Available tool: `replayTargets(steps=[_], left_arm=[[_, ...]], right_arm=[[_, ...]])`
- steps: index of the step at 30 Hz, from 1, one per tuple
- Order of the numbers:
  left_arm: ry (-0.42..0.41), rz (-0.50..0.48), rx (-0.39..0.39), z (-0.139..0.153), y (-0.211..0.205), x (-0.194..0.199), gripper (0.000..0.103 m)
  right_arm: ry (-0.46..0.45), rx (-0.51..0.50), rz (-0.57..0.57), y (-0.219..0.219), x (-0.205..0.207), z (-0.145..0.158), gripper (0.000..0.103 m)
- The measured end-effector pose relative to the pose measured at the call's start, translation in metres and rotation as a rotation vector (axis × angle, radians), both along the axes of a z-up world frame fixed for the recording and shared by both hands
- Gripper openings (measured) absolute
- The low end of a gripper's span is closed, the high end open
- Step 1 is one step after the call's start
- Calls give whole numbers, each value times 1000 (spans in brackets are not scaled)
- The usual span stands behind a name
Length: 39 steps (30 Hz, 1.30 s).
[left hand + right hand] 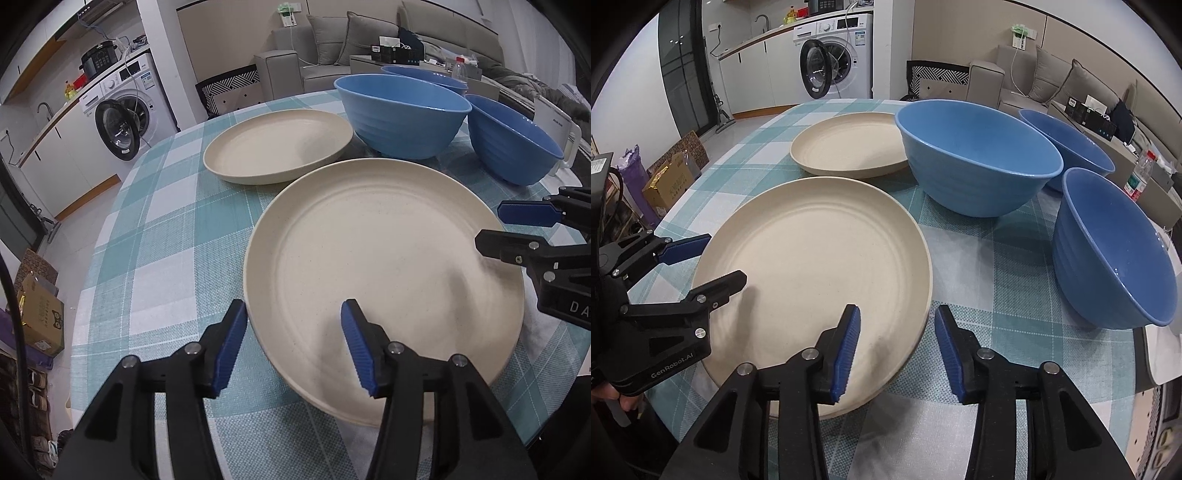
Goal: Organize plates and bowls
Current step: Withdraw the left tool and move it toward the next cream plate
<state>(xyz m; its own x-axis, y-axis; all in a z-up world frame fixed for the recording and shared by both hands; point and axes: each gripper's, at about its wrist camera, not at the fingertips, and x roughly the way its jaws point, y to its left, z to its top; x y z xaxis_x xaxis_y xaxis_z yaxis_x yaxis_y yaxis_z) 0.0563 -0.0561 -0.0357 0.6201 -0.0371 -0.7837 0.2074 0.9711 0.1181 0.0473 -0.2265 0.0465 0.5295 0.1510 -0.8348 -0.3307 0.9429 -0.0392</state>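
Observation:
Two cream plates and three blue bowls sit on a teal checked tablecloth. The near plate (384,273) (816,273) lies between both grippers. My left gripper (293,345) is open, its jaws straddling the plate's left rim; it also shows in the right wrist view (714,258). My right gripper (895,354) is open, its jaws straddling the plate's right rim; it also shows in the left wrist view (491,227). The far plate (277,146) (849,146) lies behind. The big bowl (402,114) (975,151), a second bowl (513,144) (1115,251) and a third bowl (424,75) (1071,144) stand to the right.
The table's left edge (92,258) drops to a floor with cardboard boxes (40,317). A washing machine (125,107) and a sofa (332,48) stand beyond. A plastic bottle (1141,173) stands past the bowls.

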Motion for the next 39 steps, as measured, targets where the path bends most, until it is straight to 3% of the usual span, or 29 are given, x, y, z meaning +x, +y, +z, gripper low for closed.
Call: replayTargets(steps=[3, 7, 9, 11, 14, 16, 20, 25, 39], left_arm=[[-1, -2, -19, 1, 2, 0, 57], [-7, -3, -47, 5, 6, 0, 60], [-16, -1, -62, 7, 8, 0, 66], [-33, 5, -81, 11, 11, -1, 80], [-53, -1, -120, 18, 16, -3, 86], [-62, 5, -131, 21, 18, -3, 97], [-75, 25, -159, 26, 25, -2, 103], [-70, 61, -228, 31, 39, 4, 103], [-74, 179, -247, 34, 72, 32, 103]], right_arm=[[-3, 4, 5, 0, 0, 1, 52], [-21, 22, 11, 0, -2, 6, 72], [-32, 29, 14, 0, -3, 9, 81], [-45, 38, 18, 1, -4, 13, 84], [-57, 44, 20, 2, -3, 16, 91], [-77, 51, 17, 2, -4, 20, 101], [-105, 83, 20, 2, -2, 27, 102], [-138, 97, 9, 1, 2, 35, 102], [-184, 132, 42, 7, 18, 48, 102]])
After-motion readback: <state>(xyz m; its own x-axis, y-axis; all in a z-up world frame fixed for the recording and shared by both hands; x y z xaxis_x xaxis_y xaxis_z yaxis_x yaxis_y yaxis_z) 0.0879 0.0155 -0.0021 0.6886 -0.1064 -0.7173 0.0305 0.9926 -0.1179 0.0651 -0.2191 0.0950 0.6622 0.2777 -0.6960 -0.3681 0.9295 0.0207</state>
